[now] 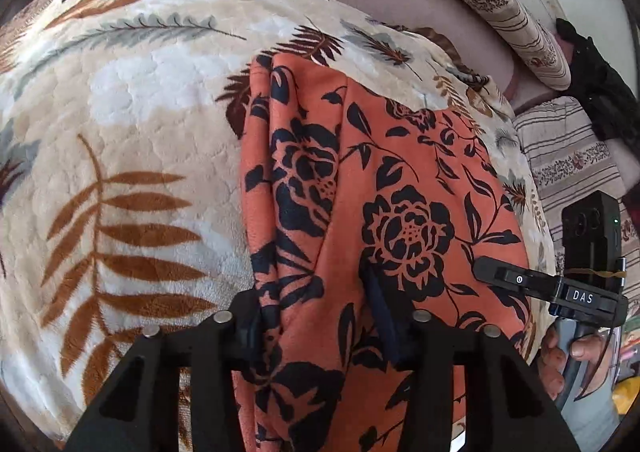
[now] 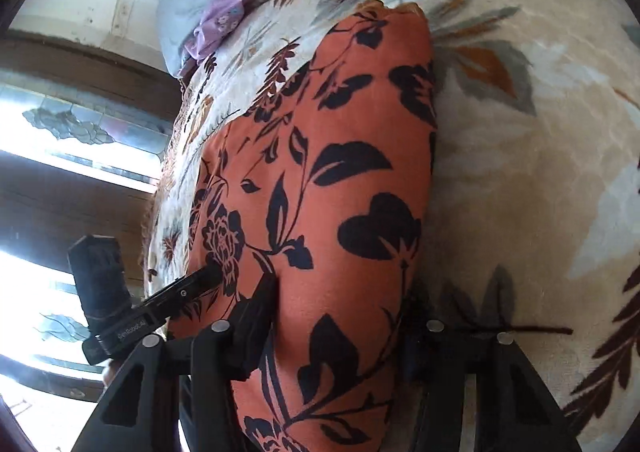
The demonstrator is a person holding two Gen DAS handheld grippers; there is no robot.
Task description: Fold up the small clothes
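An orange garment with a black flower print [image 1: 360,191] lies on a cream leaf-pattern blanket [image 1: 132,99]. My left gripper [image 1: 320,316] stands over the garment's near end, its jaws wide apart with cloth bunched between them. My right gripper [image 1: 496,272] shows at the right of the left wrist view, resting on the garment's right edge. In the right wrist view the garment [image 2: 344,179] runs away from my right gripper [image 2: 340,316], whose jaws are apart on either side of its near end. The left gripper [image 2: 208,276] touches the garment's left side there.
The blanket [image 2: 520,171] covers a bed. Striped pillows [image 1: 496,3] lie at the back right in the left wrist view. A purple and grey cloth pile [image 2: 216,11] sits at the bed's far end. A window [image 2: 60,131] and wooden wall are at the left.
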